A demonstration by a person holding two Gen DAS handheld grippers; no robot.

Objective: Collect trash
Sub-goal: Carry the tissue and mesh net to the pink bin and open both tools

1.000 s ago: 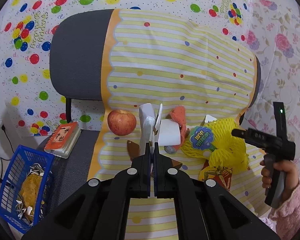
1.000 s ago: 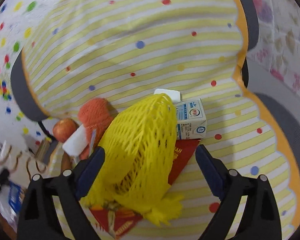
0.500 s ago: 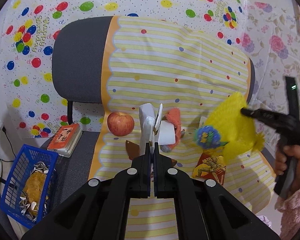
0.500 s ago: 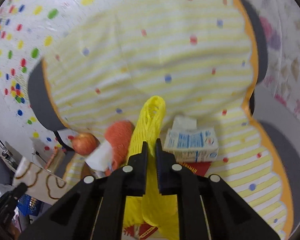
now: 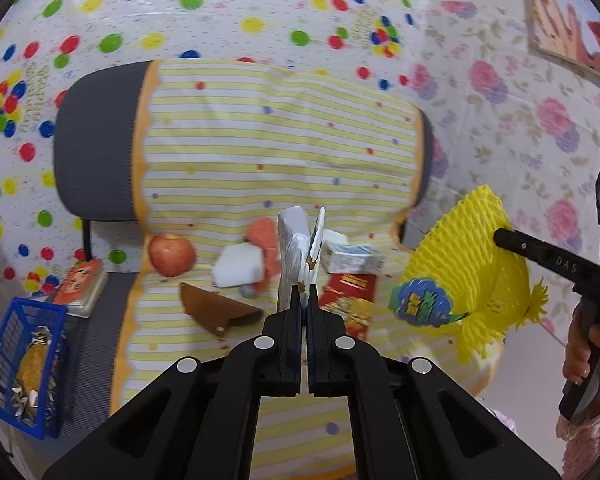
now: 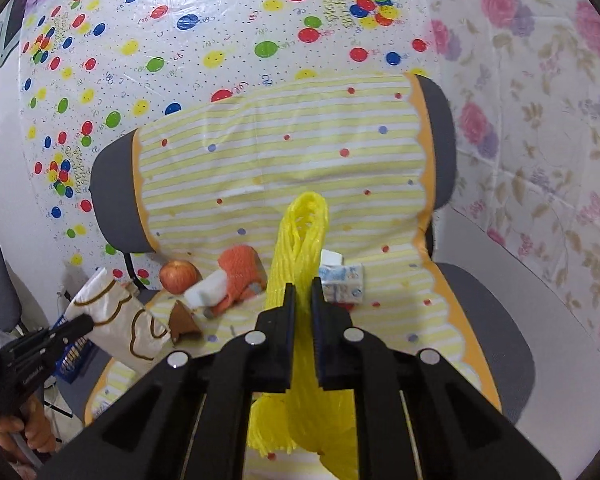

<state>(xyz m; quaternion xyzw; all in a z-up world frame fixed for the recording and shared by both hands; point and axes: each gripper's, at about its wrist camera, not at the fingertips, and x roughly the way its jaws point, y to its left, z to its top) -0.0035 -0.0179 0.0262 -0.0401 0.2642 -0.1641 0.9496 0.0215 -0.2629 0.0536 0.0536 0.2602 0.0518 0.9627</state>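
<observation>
apple (image 5: 171, 255) left of sponge (image 5: 239, 266), carton (image 5: 352, 259) right, basket (image 5: 20, 364) on floor left of chair (image 5: 96, 152)

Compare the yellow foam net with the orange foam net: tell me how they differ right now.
The yellow foam net is clamped in the right hand-held gripper and lifted off the seat; the orange foam net lies on the striped cloth. The yellow one looks larger and carries a blue-green label; the orange one shows none and sits partly behind a white block. Both are mesh fruit sleeves.

I see a yellow foam net (image 6: 300, 248), a red apple (image 5: 171, 255), a blue basket (image 5: 22, 364), and a yellow-striped, dotted cloth (image 5: 276, 152) over the grey chair (image 5: 96, 148).
</observation>
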